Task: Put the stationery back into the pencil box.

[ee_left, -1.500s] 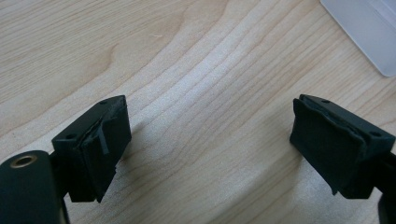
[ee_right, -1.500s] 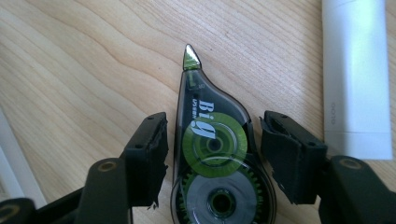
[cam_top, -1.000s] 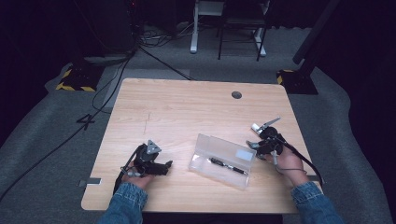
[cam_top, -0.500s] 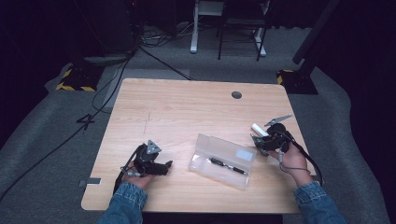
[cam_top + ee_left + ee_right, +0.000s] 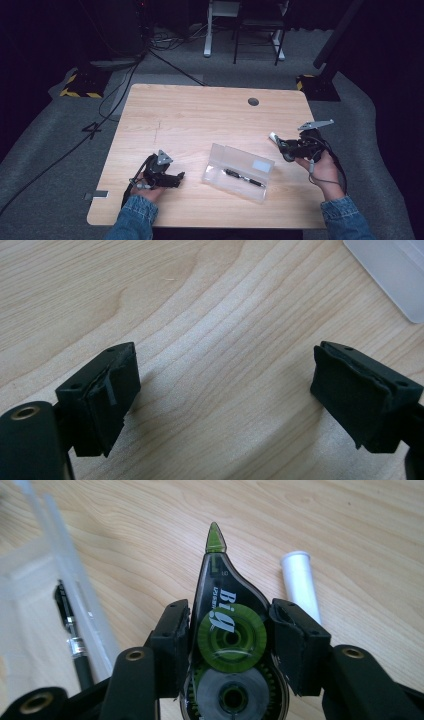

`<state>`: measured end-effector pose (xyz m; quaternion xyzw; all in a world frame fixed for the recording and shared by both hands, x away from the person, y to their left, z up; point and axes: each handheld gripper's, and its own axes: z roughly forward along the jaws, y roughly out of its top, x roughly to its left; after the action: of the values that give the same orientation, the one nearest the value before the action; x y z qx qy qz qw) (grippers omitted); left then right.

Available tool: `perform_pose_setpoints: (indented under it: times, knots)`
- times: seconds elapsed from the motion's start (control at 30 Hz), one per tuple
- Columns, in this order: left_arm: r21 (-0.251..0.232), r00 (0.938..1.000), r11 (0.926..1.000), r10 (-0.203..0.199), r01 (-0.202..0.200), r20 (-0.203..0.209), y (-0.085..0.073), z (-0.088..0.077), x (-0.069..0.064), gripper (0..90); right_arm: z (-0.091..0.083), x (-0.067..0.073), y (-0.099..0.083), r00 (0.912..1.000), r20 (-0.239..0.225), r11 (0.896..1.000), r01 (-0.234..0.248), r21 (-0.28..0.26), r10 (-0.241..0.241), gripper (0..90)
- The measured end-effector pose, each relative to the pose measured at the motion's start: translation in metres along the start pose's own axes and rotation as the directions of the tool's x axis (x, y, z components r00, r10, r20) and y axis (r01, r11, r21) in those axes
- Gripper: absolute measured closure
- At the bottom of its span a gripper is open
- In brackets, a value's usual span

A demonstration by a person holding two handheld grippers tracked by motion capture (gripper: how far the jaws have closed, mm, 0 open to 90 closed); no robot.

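Your right claw clamps the correction tape; white tube just right, pen in case left. Left claw apart, on table.

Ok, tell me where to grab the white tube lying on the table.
Take the white tube across its middle, coming from above with the tongs straddling its narrow width: it lies flat on the table, round and slim, so its long sides are free.

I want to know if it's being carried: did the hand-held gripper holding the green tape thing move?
Yes. The right hand-held gripper, clamping the correction tape roller, has moved up the high view, farther from the clear case and the table's near edge.
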<state>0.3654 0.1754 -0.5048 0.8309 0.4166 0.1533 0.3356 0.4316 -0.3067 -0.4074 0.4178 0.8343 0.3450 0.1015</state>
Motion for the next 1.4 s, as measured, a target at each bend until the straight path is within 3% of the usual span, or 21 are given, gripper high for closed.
perform_pose_setpoints:
  times: [0.33,0.57,1.03,1.4]
  knots:
    - [0.004,1.0000,1.0000,0.006,-0.006,-0.003,0.001,0.000,0.000,12.3,-0.020,0.026,0.009,0.9959,-0.052,0.995,0.071,-0.068,-0.075,51.3]
    - [-0.001,1.0000,1.0000,0.007,-0.007,-0.007,0.001,0.001,0.000,12.3,-0.021,0.049,0.013,0.9854,-0.102,0.989,0.131,-0.064,-0.137,51.4]
    - [0.000,0.9999,1.0000,0.010,-0.010,-0.002,0.003,0.002,0.000,12.3,-0.013,0.084,0.013,0.9579,-0.171,0.973,0.231,-0.019,-0.230,51.4]
    - [0.000,1.0000,1.0000,0.006,-0.006,0.000,0.003,0.003,0.000,12.3,-0.002,0.099,0.010,0.9402,-0.220,0.962,0.272,0.026,-0.260,51.4]
